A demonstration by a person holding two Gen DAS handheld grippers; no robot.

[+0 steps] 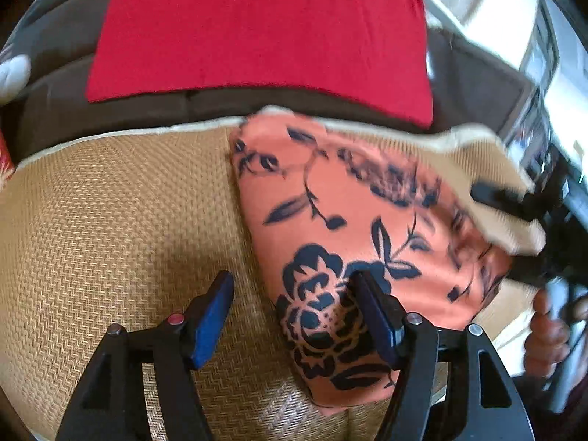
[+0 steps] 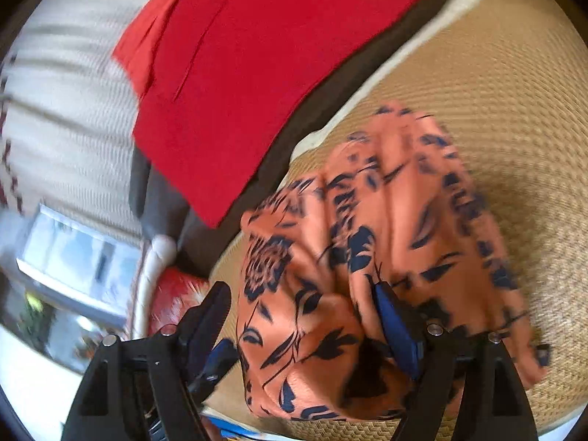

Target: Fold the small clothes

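Orange floral cloth [image 1: 352, 228] under both tilted-down hand-held grippers, left [image 1: 292, 316] and right [image 2: 299, 327] (jaws wide, nothing gripped).

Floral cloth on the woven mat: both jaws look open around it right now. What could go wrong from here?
1. The orange floral cloth lies loose between the open jaws of the left gripper and right gripper; closing now may pinch only one layer, so the fold slips apart.
2. It looks bunched in the right wrist view; creases may get folded in.
3. The red cloth lies just beyond; a dragged corner could disturb it.
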